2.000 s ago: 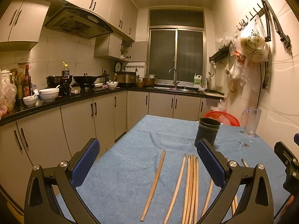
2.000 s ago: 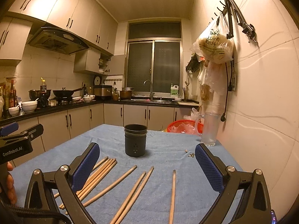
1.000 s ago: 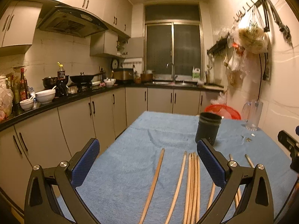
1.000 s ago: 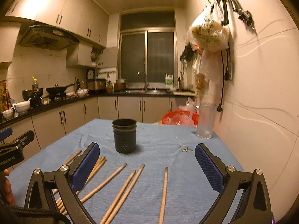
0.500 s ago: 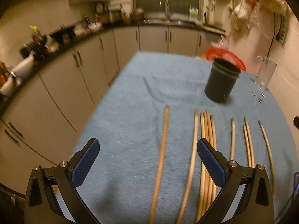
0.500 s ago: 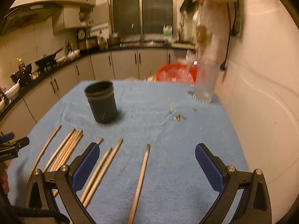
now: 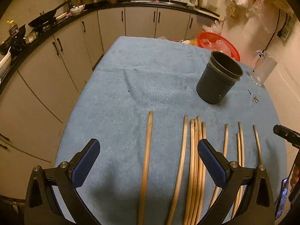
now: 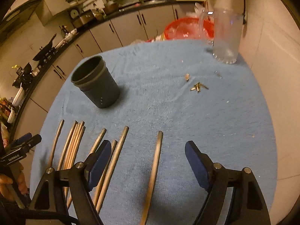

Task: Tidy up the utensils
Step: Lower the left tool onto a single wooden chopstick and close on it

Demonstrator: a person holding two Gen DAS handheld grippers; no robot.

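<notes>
Left wrist view: left gripper (image 7: pixel 147 157) spread wide above one lone chopstick (image 7: pixel 146 161), gripping nothing. Right gripper (image 8: pixel 148 154) jaws closing, pads clear of the single chopstick (image 8: pixel 154 161) lying between them. Remaining chopsticks (image 7: pixel 196 157) lie side by side on the blue cloth (image 7: pixel 150 78). Beyond them the dark holder cup (image 7: pixel 218 79) stands upright.

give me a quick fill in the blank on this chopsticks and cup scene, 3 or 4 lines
1. The wooden chopsticks lie flat on a ____ cloth.
2. The dark utensil cup stands upright and holds ____ chopsticks.
3. A single chopstick lies between the closing jaws of the ____ gripper.
4. Behind the cup, past the table's far edge, sits a ____ basket.

Missing words: blue; no; right; red
</notes>
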